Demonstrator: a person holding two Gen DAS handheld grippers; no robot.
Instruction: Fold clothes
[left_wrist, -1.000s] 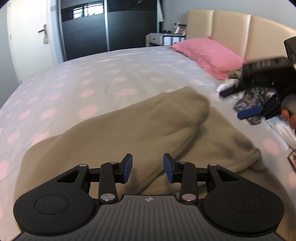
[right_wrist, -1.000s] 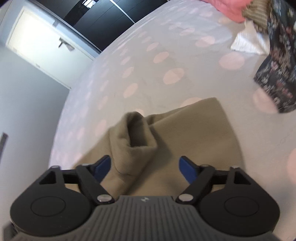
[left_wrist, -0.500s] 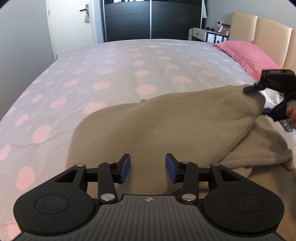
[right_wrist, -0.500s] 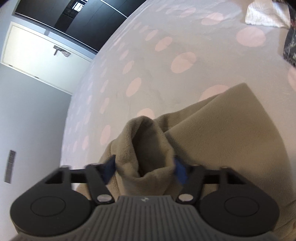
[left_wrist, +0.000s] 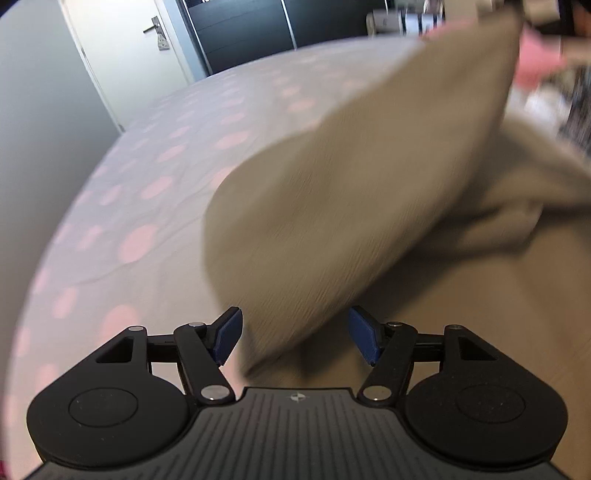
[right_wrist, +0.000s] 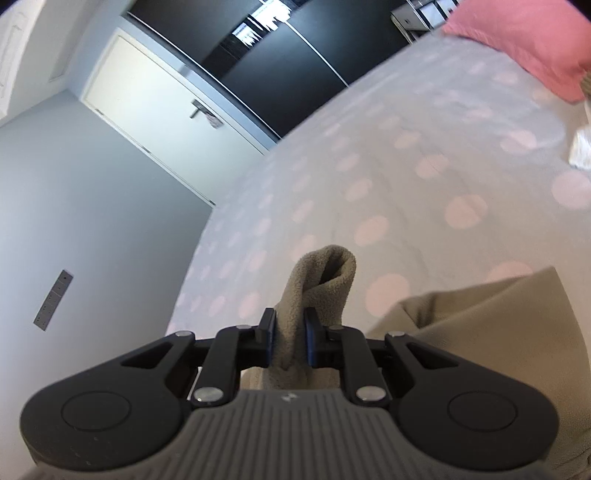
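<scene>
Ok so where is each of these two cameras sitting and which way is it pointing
Left wrist: on the left gripper, low over the bed, facing the raised beige garment; open blue-padded fingers show.
Right wrist: on the right gripper, tilted up toward the white door; fingers clamp a garment fold.
Shared: garment, spotted bed, door, dark wardrobe.
</scene>
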